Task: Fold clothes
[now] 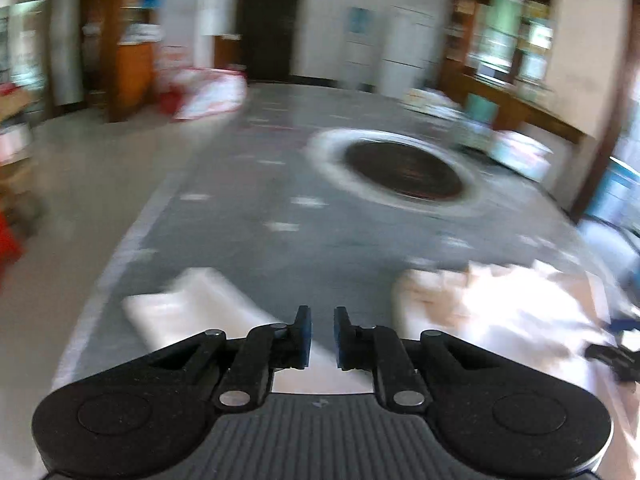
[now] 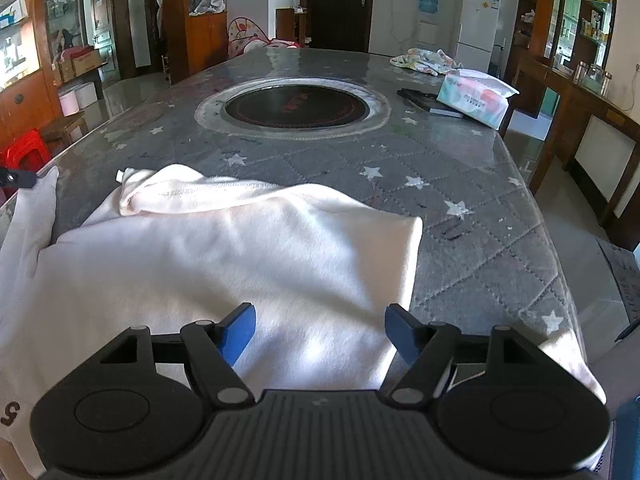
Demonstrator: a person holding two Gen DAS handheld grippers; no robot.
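The garment (image 2: 224, 256), a cream-white top, lies on the near end of the table (image 2: 472, 248), partly folded: its body is spread flat with a straight edge on the right, a rolled fold lies across its far side, and a sleeve (image 2: 32, 208) trails off to the left along the table edge. A dark printed mark shows at its near left corner.

The right gripper (image 2: 320, 332) hangs low over the near part of the garment, pointing forward along the table, level, its blue pads (image 2: 240, 332) spread wide with nothing between them. Whether the fingers touch the cloth I cannot tell.

The left gripper (image 1: 322, 336) is at the table's near left side, also level and pointing down the table. Its pads (image 1: 304, 336) stand close with a narrow gap between them, nothing gripped. That view is blurred; the sleeve shows as a pale strip under and left of the fingers, and the garment's body as a bright mass to the right.

Farther up the table sit a round black inset (image 2: 296, 106), a tissue pack (image 2: 474, 96) on a dark book (image 2: 428, 104), and a crumpled patterned cloth (image 2: 424, 60).
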